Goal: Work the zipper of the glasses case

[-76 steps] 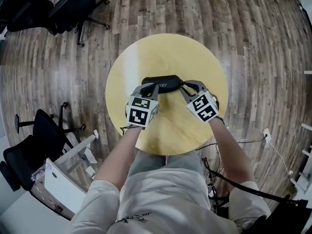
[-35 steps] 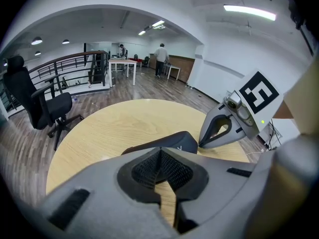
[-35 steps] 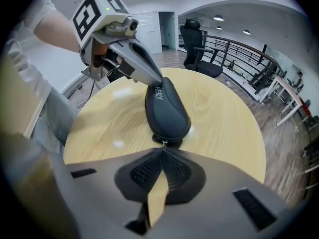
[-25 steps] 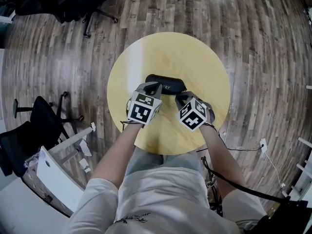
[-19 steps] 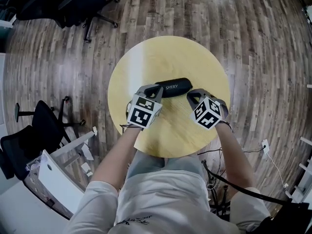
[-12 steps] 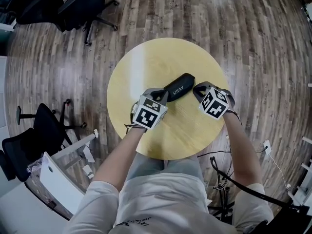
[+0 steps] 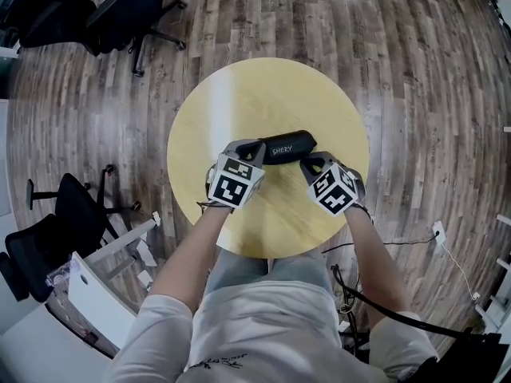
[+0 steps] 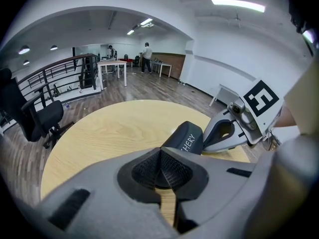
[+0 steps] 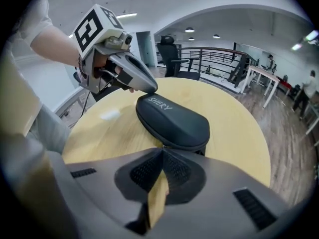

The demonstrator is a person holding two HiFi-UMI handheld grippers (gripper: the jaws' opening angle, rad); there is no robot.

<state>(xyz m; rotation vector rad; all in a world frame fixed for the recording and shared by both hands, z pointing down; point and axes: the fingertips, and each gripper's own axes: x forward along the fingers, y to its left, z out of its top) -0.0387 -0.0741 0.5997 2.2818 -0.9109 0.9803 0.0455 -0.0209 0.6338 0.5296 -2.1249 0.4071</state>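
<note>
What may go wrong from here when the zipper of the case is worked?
1. The right gripper is shut at one end of the case, with nothing visible between its jaws. It may tug and come away empty.
2. The left gripper is shut at the other end, and what it pinches is hidden. If that hold is weak, the case may slide or turn on the table instead of unzipping.
</note>
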